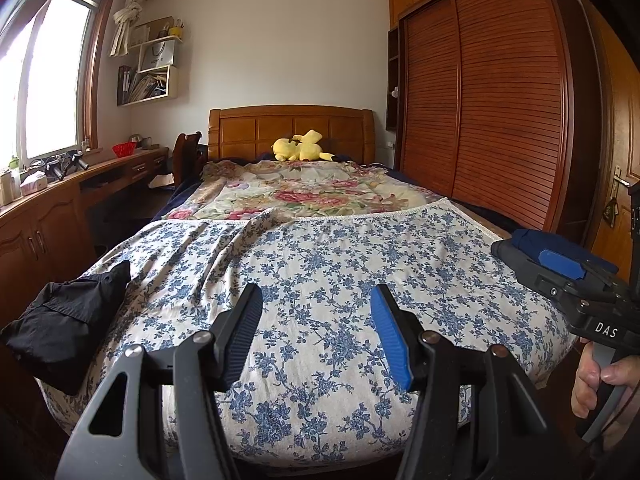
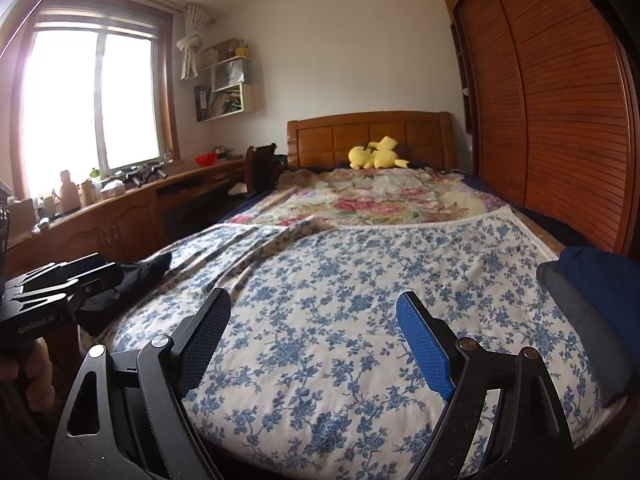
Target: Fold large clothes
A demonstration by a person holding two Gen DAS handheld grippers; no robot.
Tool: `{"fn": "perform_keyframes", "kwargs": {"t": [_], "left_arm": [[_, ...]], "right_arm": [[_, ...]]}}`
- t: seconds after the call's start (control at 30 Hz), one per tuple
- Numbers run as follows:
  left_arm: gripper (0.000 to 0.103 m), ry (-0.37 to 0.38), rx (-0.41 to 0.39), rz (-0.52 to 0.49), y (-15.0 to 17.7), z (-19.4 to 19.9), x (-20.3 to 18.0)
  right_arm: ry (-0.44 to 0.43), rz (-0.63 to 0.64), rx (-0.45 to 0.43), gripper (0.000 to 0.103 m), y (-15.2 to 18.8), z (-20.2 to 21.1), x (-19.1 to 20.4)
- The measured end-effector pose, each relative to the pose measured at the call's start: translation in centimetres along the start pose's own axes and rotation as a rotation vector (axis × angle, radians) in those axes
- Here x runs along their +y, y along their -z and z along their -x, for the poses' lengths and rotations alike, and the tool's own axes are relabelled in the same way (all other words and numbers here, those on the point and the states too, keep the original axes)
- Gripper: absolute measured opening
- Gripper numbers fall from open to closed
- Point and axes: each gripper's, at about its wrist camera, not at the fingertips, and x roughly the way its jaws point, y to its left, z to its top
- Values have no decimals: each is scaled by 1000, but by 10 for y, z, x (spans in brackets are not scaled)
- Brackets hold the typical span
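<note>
Left wrist view, near field: left gripper [image 1: 316,300] with its two fingers moderately apart and nothing between them, hovering above the foot of the bed. Right wrist view, near field: right gripper [image 2: 314,308] with fingers spread wide, likewise empty.

Task items: a black garment [image 1: 64,320] lies crumpled at 9 o'clock in the left wrist view, on the left edge of the blue-flowered sheet [image 1: 328,264]; its folds are dark and the kind of garment cannot be made out. In the right wrist view it is mostly hidden behind the other gripper's body at 9 o'clock. A navy and grey cloth bundle [image 2: 592,300] rests at 3 o'clock on the right edge of the sheet, cut off by the frame; in the left wrist view the right gripper's body covers most of it.

At 4 o'clock in the left wrist view a hand [image 1: 596,380] grips the right tool's handle, only partly shown.

Middle field: the sheet is wrinkled toward 11 o'clock and ends in a white trimmed edge over a rose-patterned quilt [image 1: 304,192].

Far field, 12 o'clock: a yellow plush toy [image 1: 300,148] against the wooden headboard [image 1: 292,124]. A slatted wardrobe [image 1: 492,112] fills 2 o'clock; the window [image 2: 92,100] at 10 o'clock is overexposed, and the desk clutter beneath it is too small to identify.
</note>
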Motion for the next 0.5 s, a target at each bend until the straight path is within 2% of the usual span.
{"fn": "perform_keyframes", "kwargs": {"t": [0.5], "left_arm": [[56, 2, -2, 1, 0, 1, -1]], "right_arm": [[0, -3, 2, 87, 3, 0, -1]]}}
